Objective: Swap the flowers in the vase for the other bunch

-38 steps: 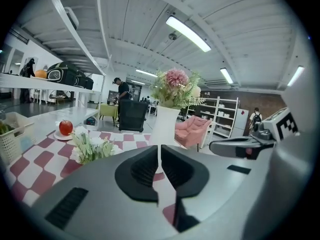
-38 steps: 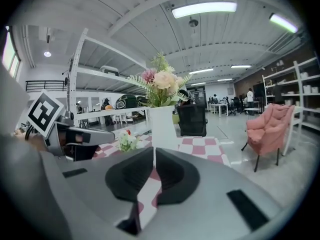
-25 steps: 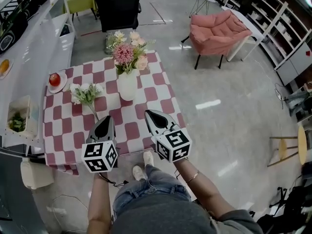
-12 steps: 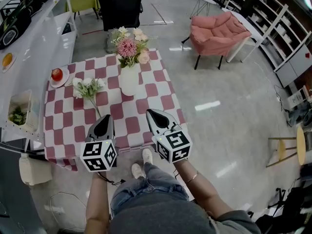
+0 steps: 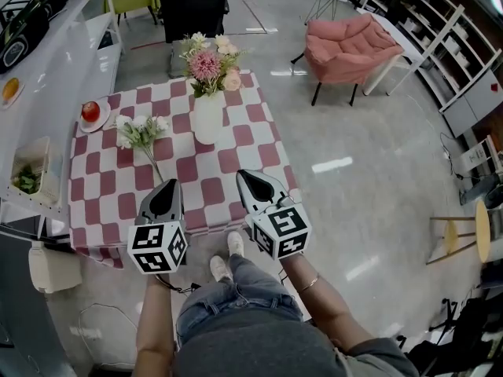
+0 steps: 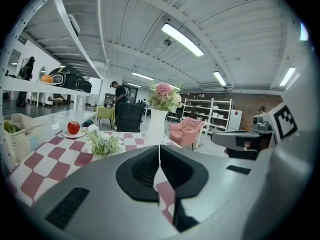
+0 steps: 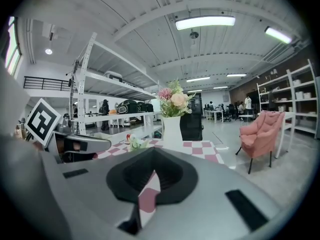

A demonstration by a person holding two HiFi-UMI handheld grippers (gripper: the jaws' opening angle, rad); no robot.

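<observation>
A white vase (image 5: 207, 117) stands at the far middle of the red-and-white checked table (image 5: 102, 203), holding a pink and cream bunch (image 5: 209, 62). It shows too in the left gripper view as the vase (image 6: 155, 126) and in the right gripper view as the vase (image 7: 171, 131). A white bunch with green stems (image 5: 141, 134) lies flat on the cloth left of the vase. My left gripper (image 5: 168, 190) is shut and empty over the table's near edge. My right gripper (image 5: 247, 181) is shut and empty, also at the near edge, right of the left one.
A plate with a red apple (image 5: 92, 112) sits at the table's far left corner. A white counter (image 5: 31, 93) with a basket (image 5: 28, 176) runs along the left. A black chair (image 5: 195, 8) stands behind the table, a pink armchair (image 5: 354, 45) to the right.
Both grippers have moved a little toward the table, and the table sits slightly lower and closer in the head view. Both stay shut.
</observation>
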